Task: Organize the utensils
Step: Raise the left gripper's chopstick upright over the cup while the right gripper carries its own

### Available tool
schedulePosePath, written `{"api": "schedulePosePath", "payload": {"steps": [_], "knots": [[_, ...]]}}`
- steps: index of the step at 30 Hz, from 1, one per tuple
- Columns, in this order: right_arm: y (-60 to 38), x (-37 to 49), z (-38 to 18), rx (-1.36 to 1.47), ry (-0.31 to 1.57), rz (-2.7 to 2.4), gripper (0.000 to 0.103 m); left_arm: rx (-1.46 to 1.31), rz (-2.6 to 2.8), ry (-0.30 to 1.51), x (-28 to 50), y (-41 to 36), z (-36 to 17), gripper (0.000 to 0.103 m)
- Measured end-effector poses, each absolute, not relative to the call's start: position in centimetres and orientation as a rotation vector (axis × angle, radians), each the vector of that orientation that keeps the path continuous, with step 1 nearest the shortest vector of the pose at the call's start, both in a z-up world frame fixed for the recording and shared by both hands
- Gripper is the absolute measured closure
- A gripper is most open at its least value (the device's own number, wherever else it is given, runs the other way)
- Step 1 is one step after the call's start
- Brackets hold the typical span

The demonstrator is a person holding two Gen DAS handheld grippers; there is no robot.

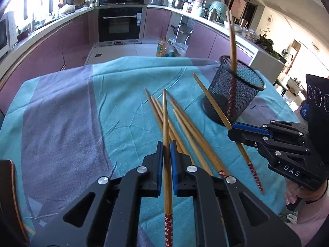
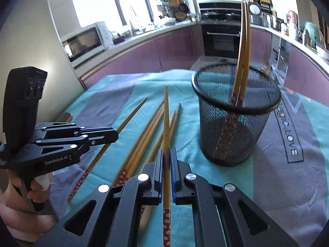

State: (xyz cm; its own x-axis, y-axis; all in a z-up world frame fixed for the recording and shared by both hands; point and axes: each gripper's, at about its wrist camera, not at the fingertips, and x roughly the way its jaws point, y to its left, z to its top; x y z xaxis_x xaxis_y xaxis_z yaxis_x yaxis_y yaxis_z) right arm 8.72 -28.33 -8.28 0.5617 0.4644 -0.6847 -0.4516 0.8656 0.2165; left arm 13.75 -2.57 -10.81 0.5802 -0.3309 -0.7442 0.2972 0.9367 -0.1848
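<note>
Each gripper is shut on one bamboo chopstick with a red flowered end. My left gripper (image 1: pixel 166 146) holds its chopstick (image 1: pixel 166 123) above the loose pile (image 1: pixel 185 127) on the cloth; it also shows in the right wrist view (image 2: pixel 115 133). My right gripper (image 2: pixel 167 154) holds a chopstick (image 2: pixel 166 123) above the pile (image 2: pixel 144 140); it also shows in the left wrist view (image 1: pixel 231 130). A black mesh cup (image 1: pixel 234 94) (image 2: pixel 234 115) stands upright to the right with two chopsticks (image 2: pixel 243 51) in it.
The table wears a teal and grey cloth (image 1: pixel 72 107) (image 2: pixel 287 175). Behind it runs a purple kitchen counter with an oven (image 1: pixel 120 23) and a microwave (image 2: pixel 86 41). Bottles (image 1: pixel 164 48) stand on the floor beyond the table's far edge.
</note>
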Motion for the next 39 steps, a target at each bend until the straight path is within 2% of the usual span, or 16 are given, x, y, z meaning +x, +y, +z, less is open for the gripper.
{"api": "schedulePosePath", "payload": {"steps": [22,39], "knots": [[-32.8,6.7,-1.4,0.136,0.613,0.576,0.097,-0.124,-0.516,0.658,9.3,-1.5,-0.6,0.095],[-35.9,9.3,4.7,0.145,0.458,0.52,0.097,-0.155,-0.625,0.436,11.0,-5.1,8.2,0.095]]}}
